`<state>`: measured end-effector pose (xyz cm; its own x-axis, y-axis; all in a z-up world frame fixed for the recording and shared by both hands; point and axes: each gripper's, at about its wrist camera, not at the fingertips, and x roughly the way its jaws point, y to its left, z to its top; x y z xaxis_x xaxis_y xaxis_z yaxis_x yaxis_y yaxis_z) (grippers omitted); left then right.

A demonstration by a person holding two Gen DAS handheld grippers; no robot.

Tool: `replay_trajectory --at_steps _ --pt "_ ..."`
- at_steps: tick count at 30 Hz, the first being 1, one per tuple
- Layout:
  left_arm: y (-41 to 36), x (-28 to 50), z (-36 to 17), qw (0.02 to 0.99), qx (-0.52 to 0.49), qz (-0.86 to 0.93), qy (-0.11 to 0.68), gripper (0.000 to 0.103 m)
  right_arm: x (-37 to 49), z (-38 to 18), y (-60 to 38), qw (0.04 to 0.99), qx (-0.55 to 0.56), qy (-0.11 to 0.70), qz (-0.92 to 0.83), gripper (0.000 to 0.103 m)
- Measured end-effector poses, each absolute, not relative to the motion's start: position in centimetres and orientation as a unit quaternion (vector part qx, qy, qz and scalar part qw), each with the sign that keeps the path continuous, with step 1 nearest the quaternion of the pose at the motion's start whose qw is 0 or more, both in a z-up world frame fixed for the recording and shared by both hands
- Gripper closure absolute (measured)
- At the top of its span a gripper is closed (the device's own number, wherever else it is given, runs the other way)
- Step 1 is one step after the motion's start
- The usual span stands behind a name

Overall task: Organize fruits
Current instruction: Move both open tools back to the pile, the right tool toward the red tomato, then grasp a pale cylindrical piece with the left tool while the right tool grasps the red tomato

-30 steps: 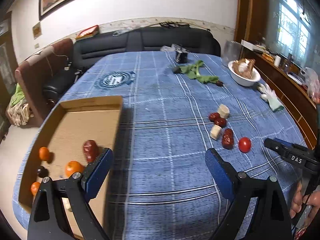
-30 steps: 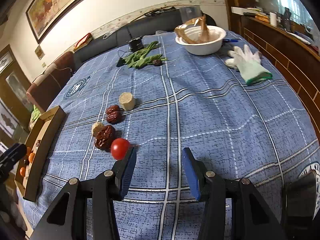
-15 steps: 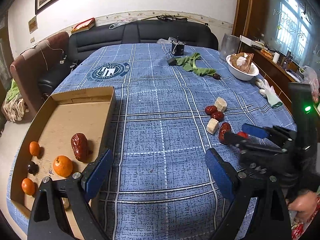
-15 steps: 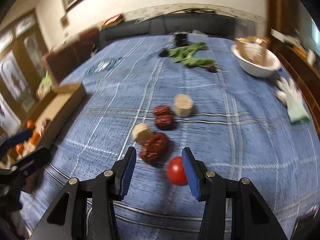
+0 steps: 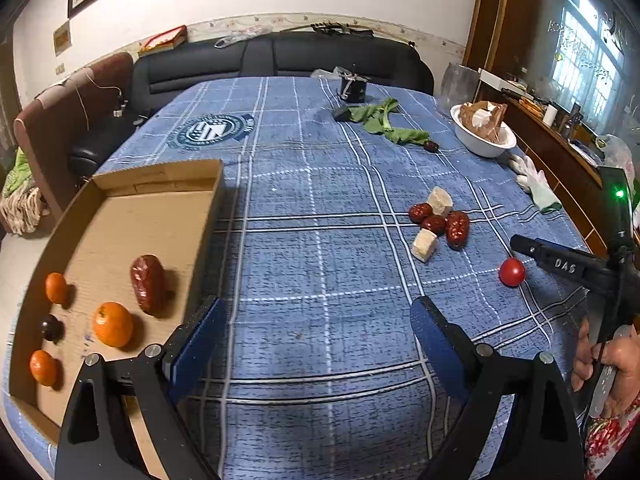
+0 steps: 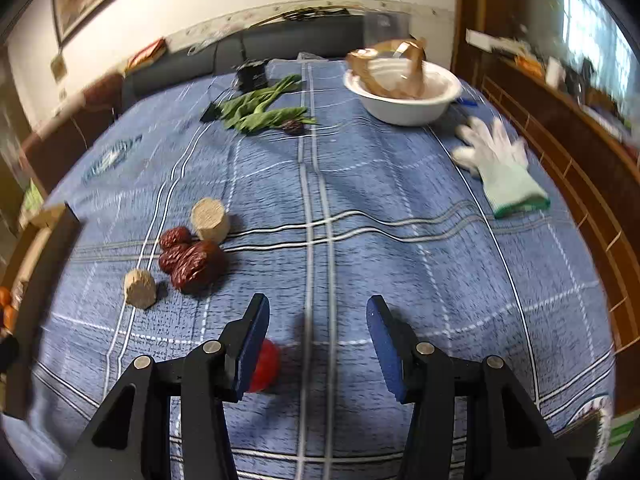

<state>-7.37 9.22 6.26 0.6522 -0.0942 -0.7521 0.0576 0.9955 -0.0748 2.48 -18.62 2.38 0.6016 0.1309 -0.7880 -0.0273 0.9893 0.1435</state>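
Note:
A red cherry tomato [image 5: 511, 272] lies on the blue checked cloth; in the right wrist view the tomato [image 6: 265, 366] sits just behind the left finger [image 6: 250, 340]. My right gripper [image 6: 318, 340] is open and empty above the cloth. Red dates [image 6: 192, 262] and two beige cut pieces [image 6: 139, 289] lie to its front left. My left gripper [image 5: 316, 344] is open and empty beside a cardboard tray [image 5: 160, 176] that holds oranges [image 5: 113, 324], a big red date [image 5: 147, 284] and a dark fruit [image 5: 51, 327].
A white bowl [image 6: 400, 110] with brown paper, green leaves [image 6: 260, 112] and a white glove [image 6: 500, 164] lie further back on the table. A black sofa [image 5: 280, 60] stands behind the table. A wooden sideboard [image 6: 580, 152] runs along the right.
My right gripper swung over the dates and back to the right; the tomato now sits by its left finger. The left gripper has hardly moved.

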Motion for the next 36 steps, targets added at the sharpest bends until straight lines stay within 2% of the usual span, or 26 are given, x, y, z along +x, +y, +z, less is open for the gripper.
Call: replay_trajectory --at_steps 11,13,16,27,36 --pt "6.0 -4.9 5.5 0.905 -0.015 -0.094 0.414 0.012 0.6 2.4 -18.0 0.893 0.105 0.423 0.115 0.048" --pt "5.1 -4.0 5.2 0.903 -0.007 -0.108 0.415 0.026 0.1 2.1 -17.0 0.895 0.087 0.421 0.121 0.048" --pt "3.9 -2.6 4.5 0.897 -0.002 -0.123 0.424 0.033 -0.1 1.9 -16.2 0.896 0.068 0.421 0.125 0.048" --pt "0.7 1.2 2.4 0.888 0.023 -0.152 0.434 0.034 0.1 1.0 -16.9 0.896 0.073 0.419 0.125 0.053" --pt "-0.5 2.0 0.9 0.881 0.038 -0.159 0.445 0.041 0.0 0.8 -16.6 0.896 0.064 0.420 0.132 0.059"
